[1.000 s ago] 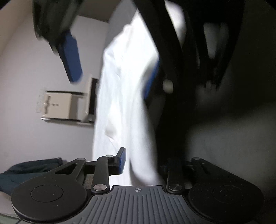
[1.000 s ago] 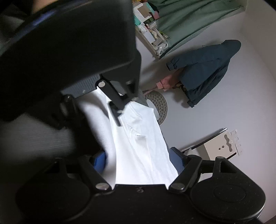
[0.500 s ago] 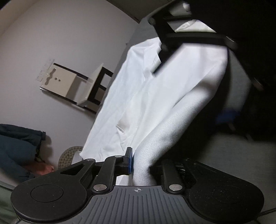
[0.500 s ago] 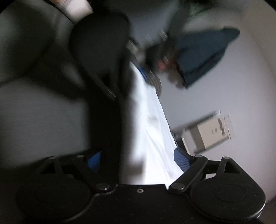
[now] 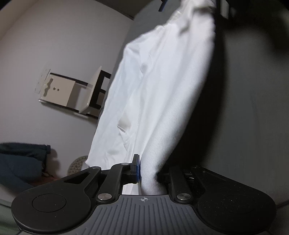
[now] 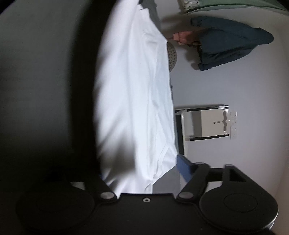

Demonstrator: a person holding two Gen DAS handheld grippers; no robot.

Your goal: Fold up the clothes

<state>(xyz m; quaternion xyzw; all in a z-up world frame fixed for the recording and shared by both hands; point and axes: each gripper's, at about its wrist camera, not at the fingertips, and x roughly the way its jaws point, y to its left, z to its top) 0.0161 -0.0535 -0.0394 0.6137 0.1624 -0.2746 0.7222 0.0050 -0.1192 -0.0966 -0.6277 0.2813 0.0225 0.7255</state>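
A white garment (image 5: 159, 86) runs stretched from my left gripper (image 5: 148, 170) up to the top of the left wrist view. That gripper is shut on a bunched end of the cloth. Its blue left pad (image 5: 137, 168) presses the fabric, and the right finger is in shadow. In the right wrist view the same garment (image 6: 133, 94) passes between the wide-apart fingers of my right gripper (image 6: 140, 171), which is open. Its blue right pad (image 6: 182, 167) stands clear of the cloth edge, and the left finger is lost in darkness.
A white stool or small stand (image 5: 59, 92) (image 6: 207, 123) is against the pale wall. A dark blue jacket (image 5: 19, 162) (image 6: 231, 41) hangs beside a round woven object (image 5: 77, 162) (image 6: 171, 54). Green fabric (image 6: 234, 5) is at the top edge. A dark grey surface (image 5: 252, 108) lies beside the garment.
The left gripper's fingers have drawn in on the white cloth. The right gripper has moved away from the left one along the garment, still wide. Both views have swung round.
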